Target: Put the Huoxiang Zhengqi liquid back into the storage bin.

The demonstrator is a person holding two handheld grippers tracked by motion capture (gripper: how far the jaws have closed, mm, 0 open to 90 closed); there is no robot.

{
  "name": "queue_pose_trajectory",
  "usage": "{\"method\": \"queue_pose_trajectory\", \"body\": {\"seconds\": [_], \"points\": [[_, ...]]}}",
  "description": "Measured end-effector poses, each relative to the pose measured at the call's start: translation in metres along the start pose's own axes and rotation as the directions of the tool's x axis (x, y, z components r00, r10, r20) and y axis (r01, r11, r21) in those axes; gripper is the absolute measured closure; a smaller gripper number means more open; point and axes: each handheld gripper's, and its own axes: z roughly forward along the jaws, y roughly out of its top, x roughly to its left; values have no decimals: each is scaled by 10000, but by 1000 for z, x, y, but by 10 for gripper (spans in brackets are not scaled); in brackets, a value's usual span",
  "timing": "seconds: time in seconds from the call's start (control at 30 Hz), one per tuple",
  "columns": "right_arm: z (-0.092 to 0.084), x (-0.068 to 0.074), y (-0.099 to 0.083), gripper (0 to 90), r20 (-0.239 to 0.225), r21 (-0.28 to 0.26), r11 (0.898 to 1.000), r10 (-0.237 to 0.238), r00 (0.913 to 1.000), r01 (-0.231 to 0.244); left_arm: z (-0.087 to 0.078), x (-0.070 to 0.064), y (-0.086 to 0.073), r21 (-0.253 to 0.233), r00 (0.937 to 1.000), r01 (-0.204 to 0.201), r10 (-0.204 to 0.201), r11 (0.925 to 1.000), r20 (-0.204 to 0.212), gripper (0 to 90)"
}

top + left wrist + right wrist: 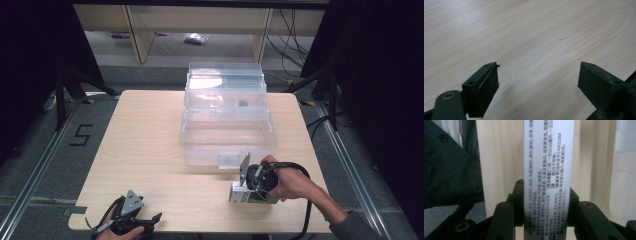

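The right gripper (545, 220) is clamped on a printed white medicine box (546, 170) near the table's (150, 150) front edge, before a clear lidded storage bin (227, 130); the left gripper (539, 85) is held open at the front-left corner

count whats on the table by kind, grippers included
clear plastic bin: 1
small white box with printed text: 1
grippers: 2, the left gripper and the right gripper
total: 4
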Motion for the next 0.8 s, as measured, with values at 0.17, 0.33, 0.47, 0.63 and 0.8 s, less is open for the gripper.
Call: {"method": "queue_pose_trajectory", "body": {"seconds": [0.17, 0.33, 0.47, 0.63, 0.8], "points": [[-11, -4, -3, 645, -23, -118, 9997, 192, 9998, -192, 0, 0, 0, -2, 10000, -2, 2, 10000, 6, 163], [-23, -9, -5, 645, 23, -449, 9987, 260, 9997, -259, 1, 0, 0, -18, 9999, -11, 10, 10000, -100, 163], [-35, -12, -4, 645, 9, -504, 9978, 439, 9990, -438, 1, 0, 0, -94, 9999, 18, -19, 10000, -133, 163], [-47, -18, -4, 645, 22, -840, 9955, 437, 9990, -433, 1, 1, 0, -106, 9999, 33, -34, 9999, -102, 163], [-61, -25, -3, 646, 148, -996, 9947, 262, 9995, -246, 0, 2, 0, 40, 9999, -108, 108, 9999, -42, 163]]}}
